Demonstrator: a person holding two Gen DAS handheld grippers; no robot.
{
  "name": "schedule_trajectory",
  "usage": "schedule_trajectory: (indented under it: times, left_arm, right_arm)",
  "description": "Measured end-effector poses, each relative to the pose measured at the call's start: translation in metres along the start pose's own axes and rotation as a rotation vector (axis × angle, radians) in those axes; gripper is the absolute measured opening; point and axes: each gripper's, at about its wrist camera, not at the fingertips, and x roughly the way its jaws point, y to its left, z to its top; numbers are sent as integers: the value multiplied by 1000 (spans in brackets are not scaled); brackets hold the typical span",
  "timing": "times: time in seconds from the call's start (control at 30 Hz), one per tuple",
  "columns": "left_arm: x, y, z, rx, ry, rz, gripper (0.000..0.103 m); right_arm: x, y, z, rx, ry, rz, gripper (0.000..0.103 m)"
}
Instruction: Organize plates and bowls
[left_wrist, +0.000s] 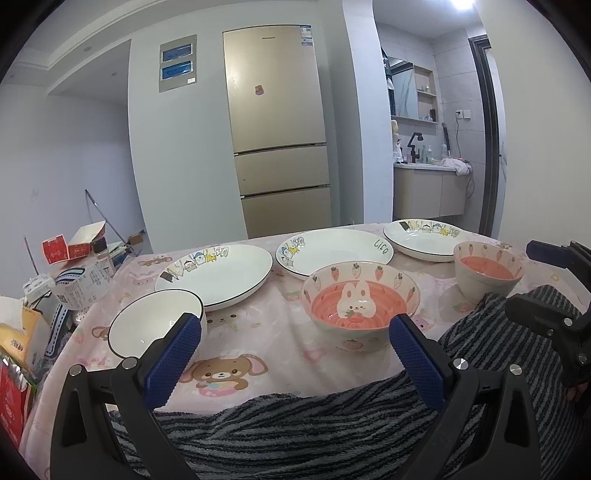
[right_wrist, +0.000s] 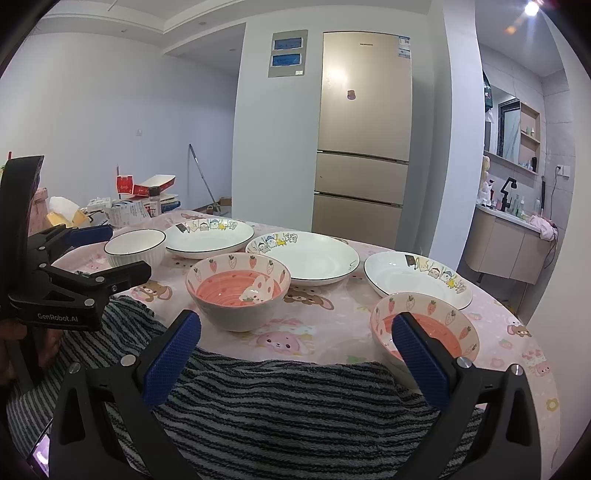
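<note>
While both hand-held grippers gape empty | right view alone shows left hand-held gripper (right_wrist: 110, 258) beside white bowl (right_wrist: 135, 247)

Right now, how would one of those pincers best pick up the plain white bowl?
Probably by the rim: one finger inside, one outside the wall of the white bowl, from above on its near side. It stands upright and open, too wide to span, closest to the left gripper.

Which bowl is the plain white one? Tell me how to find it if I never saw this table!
Start at the round table with the pink cartoon cloth and go to its left end, near the pile of boxes and papers. The white bowl sits there beside the leftmost plate. It has ribbed sides and a thin dark rim, with no pink inside and no bunny or strawberries like the other two bowls.
</note>
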Motion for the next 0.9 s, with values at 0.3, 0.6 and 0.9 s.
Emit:
schedule_trajectory:
  times: [0.3,0.6,0.9]
  left_arm:
    - [2,1,-2,2,12,-3,103]
    - [9,8,14,-45,88,-67,103]
    - [23,15,65,-205,192,-282,103]
  right_arm:
    - [-2,0,1,5,-2,-10,103]
    - [-14,7,13,-29,-38,-15,103]
    - [16,-13,62,83,64,246,92]
